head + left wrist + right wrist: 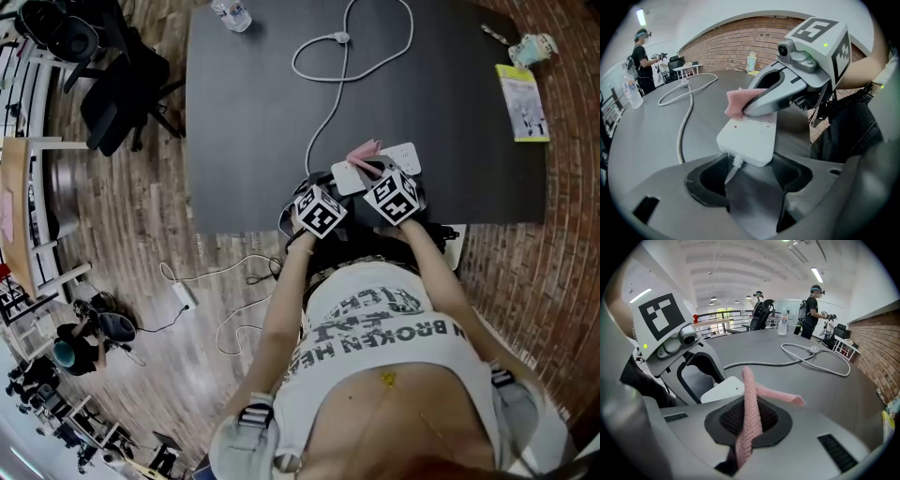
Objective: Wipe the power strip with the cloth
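Observation:
A white power strip (404, 156) (749, 136) (723, 389) lies near the front edge of the dark table (244, 131). Its cord (323, 122) runs away into a loop. My left gripper (330, 185) (750, 173) is shut on the strip's cord end, one jaw on each side. My right gripper (371, 171) (747, 427) is shut on a pink cloth (364, 150) (737, 102) (750, 399). In the left gripper view it comes in from the right and rests the cloth on the strip's far end. The cloth's loose end sticks up and out past the jaws.
A water bottle (232, 14) (630, 89) stands at the table's far edge. A yellow booklet (522, 101) lies at the far right by the brick wall (562, 234). A second power strip (183, 295) is on the floor; an office chair (112, 103) stands left. People stand beyond the table (813, 305).

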A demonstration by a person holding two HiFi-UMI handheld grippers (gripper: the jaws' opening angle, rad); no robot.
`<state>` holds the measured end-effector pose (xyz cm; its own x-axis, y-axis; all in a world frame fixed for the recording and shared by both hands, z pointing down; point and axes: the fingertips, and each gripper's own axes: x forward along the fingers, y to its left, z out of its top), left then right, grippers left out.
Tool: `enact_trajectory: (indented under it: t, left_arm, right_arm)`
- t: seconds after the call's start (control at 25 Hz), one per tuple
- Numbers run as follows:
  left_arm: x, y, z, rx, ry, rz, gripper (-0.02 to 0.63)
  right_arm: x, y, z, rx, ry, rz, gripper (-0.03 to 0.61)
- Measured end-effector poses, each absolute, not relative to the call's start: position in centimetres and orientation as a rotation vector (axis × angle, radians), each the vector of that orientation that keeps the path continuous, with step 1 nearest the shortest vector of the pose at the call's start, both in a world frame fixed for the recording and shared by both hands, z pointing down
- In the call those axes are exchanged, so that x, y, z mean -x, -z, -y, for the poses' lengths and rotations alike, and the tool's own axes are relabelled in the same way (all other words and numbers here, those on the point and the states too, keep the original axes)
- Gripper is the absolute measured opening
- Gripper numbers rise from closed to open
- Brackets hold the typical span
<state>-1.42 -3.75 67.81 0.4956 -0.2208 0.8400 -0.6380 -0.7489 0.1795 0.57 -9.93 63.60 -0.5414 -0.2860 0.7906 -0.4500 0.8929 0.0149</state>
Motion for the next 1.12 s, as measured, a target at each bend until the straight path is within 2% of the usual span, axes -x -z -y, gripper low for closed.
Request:
enact_trajectory:
  t: [1.12]
  left_arm:
    - [1.3, -68.1, 3.8, -2.259, -1.204, 0.720, 0.279]
  right_arm:
    - [-5.8, -63.9, 12.0, -0.662, -0.282, 2.148, 0.016]
